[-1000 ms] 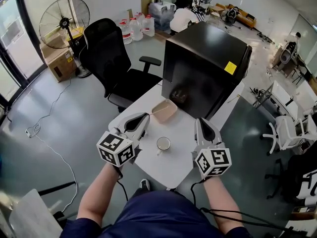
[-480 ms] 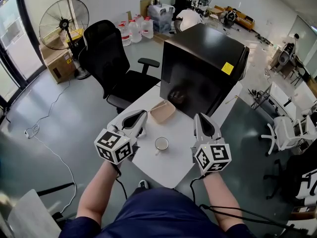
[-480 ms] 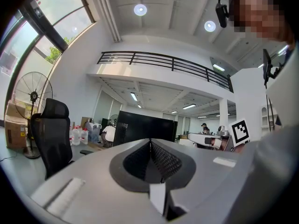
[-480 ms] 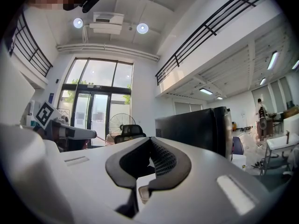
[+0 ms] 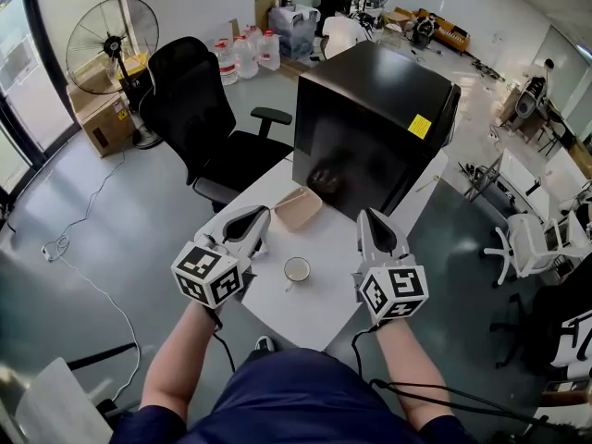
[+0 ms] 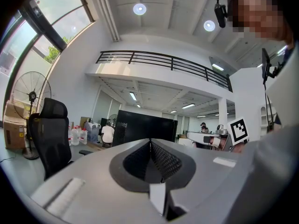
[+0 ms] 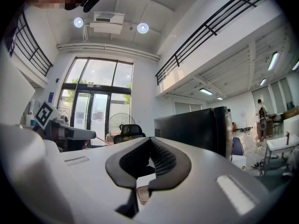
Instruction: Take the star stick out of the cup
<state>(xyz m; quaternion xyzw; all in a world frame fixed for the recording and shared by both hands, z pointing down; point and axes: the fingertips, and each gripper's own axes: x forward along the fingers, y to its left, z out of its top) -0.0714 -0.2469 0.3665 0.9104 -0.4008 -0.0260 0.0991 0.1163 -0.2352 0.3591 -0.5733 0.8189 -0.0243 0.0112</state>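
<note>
A small white cup (image 5: 297,269) stands on the white table (image 5: 326,303), between my two grippers. I cannot make out the star stick in it from the head view. My left gripper (image 5: 251,215) hovers left of the cup, its jaws closed tip to tip with nothing between them. My right gripper (image 5: 371,216) hovers right of the cup, shut and empty as well. Both point away from me, toward the black box. The left gripper view shows its closed jaws (image 6: 150,142) over the room. The right gripper view shows closed jaws (image 7: 150,139) too. Neither gripper view shows the cup.
A shallow beige tray (image 5: 298,208) lies on the table beyond the cup. A big black box (image 5: 370,118) stands at the table's far end. A black office chair (image 5: 199,109) is at the left, a floor fan (image 5: 109,40) behind it, white chairs (image 5: 532,243) at the right.
Both grippers and the cup have slid slightly left and down in the head view as the head camera shifted. The jaws stay shut and nothing was taken hold of.
</note>
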